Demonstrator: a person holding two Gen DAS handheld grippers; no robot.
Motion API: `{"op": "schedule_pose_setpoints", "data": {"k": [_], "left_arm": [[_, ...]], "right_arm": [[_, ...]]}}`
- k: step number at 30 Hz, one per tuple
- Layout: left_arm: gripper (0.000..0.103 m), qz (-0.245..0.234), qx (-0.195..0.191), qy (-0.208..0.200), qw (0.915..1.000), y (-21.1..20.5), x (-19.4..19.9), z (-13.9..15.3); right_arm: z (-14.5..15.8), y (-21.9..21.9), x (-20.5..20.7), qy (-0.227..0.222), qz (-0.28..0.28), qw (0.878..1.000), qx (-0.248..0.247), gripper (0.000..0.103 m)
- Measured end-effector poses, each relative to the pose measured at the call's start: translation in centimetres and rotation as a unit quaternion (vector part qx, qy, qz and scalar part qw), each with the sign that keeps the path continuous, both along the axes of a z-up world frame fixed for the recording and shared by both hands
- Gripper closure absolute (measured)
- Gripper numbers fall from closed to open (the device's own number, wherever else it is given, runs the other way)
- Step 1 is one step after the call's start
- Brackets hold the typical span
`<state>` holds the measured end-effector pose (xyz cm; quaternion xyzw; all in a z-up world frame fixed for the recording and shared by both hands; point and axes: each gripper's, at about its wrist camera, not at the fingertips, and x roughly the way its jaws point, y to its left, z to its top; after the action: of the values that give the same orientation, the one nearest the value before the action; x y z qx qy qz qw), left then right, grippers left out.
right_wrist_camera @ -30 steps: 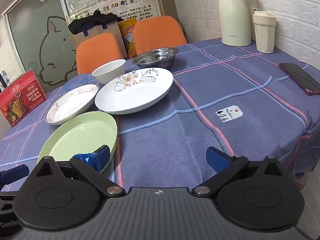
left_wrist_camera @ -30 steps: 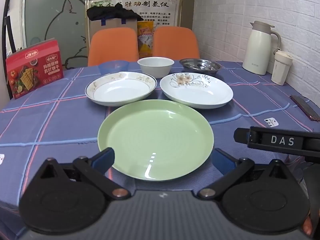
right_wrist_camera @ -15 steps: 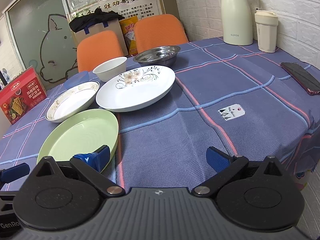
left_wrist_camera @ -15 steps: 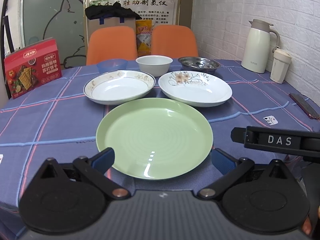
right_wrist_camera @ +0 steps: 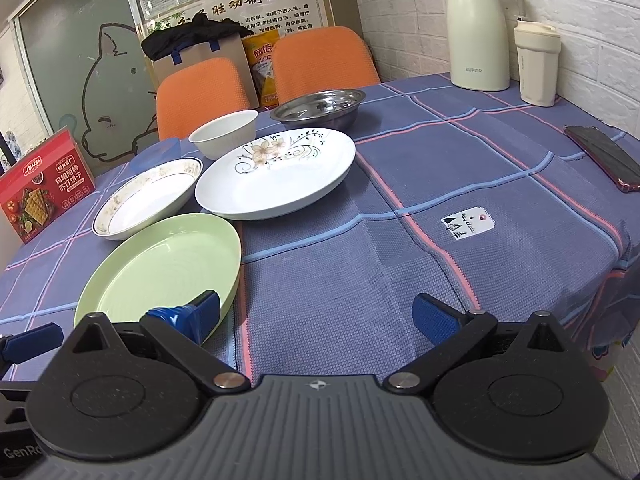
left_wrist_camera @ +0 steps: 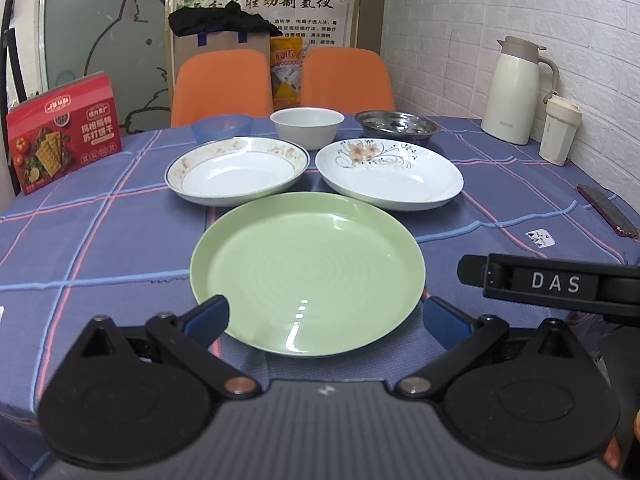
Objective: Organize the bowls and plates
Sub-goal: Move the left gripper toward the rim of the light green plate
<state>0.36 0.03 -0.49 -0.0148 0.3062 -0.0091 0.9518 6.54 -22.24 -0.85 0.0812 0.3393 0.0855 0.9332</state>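
A green plate [left_wrist_camera: 307,268] lies nearest on the blue checked tablecloth; it also shows in the right wrist view [right_wrist_camera: 160,268]. Behind it lie a gold-rimmed white plate [left_wrist_camera: 237,170] and a flowered white plate [left_wrist_camera: 390,174]. Further back stand a blue bowl [left_wrist_camera: 222,127], a white bowl [left_wrist_camera: 307,127] and a steel bowl [left_wrist_camera: 396,125]. My left gripper [left_wrist_camera: 326,316] is open and empty, its fingers either side of the green plate's near rim. My right gripper [right_wrist_camera: 316,312] is open and empty over the cloth, right of the green plate.
A red cracker box [left_wrist_camera: 62,132] stands at the left. A white thermos [left_wrist_camera: 516,90] and a cream cup [left_wrist_camera: 558,130] stand at the back right. A dark phone [right_wrist_camera: 604,158] lies near the right edge. Two orange chairs [left_wrist_camera: 280,80] stand behind the table.
Both views have pulled back and risen slightly, so the dishes sit a little higher in frame. No dish has moved and both grippers stay open.
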Motion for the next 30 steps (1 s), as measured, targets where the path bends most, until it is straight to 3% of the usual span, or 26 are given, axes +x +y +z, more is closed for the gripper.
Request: {"op": "schedule_pose_setpoints", "data": {"k": [30], "left_arm": [[0.000, 0.004, -0.009, 0.008, 0.9999, 1.2, 0.9, -0.1]], "right_arm": [[-0.3, 0.5, 0.6, 0.005, 0.002, 1.000, -0.007, 0.013]]}}
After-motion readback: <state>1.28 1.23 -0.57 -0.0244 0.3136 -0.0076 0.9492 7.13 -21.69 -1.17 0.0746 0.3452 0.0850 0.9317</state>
